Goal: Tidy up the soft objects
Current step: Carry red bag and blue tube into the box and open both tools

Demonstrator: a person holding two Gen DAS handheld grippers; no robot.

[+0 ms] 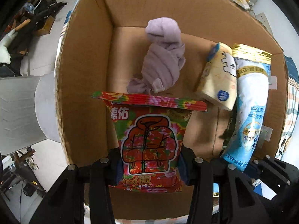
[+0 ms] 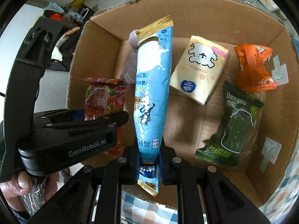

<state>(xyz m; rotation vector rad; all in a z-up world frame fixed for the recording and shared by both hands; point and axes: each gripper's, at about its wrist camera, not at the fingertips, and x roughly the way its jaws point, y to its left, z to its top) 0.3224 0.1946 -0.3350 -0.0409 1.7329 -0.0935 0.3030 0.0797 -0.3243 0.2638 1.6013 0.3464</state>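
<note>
My left gripper point(image 1: 149, 164) is shut on a red floral packet point(image 1: 149, 140) and holds it over an open cardboard box point(image 1: 84, 74). My right gripper point(image 2: 148, 158) is shut on a long blue pouch point(image 2: 152, 85) and holds it over the same box point(image 2: 271, 130). The blue pouch also shows at the right of the left wrist view point(image 1: 248, 112). The red packet shows in the right wrist view point(image 2: 104, 97), with the left gripper point(image 2: 119, 119) on it. On the box floor lie a rolled lilac cloth point(image 1: 162, 56) and a cream tissue pack point(image 1: 218, 78).
In the right wrist view the box also holds the tissue pack point(image 2: 200, 71), an orange packet point(image 2: 254, 67) and a green packet point(image 2: 235, 123). The box sits on a checked cloth point(image 2: 149, 211). Clutter and bags lie beyond the box's far wall.
</note>
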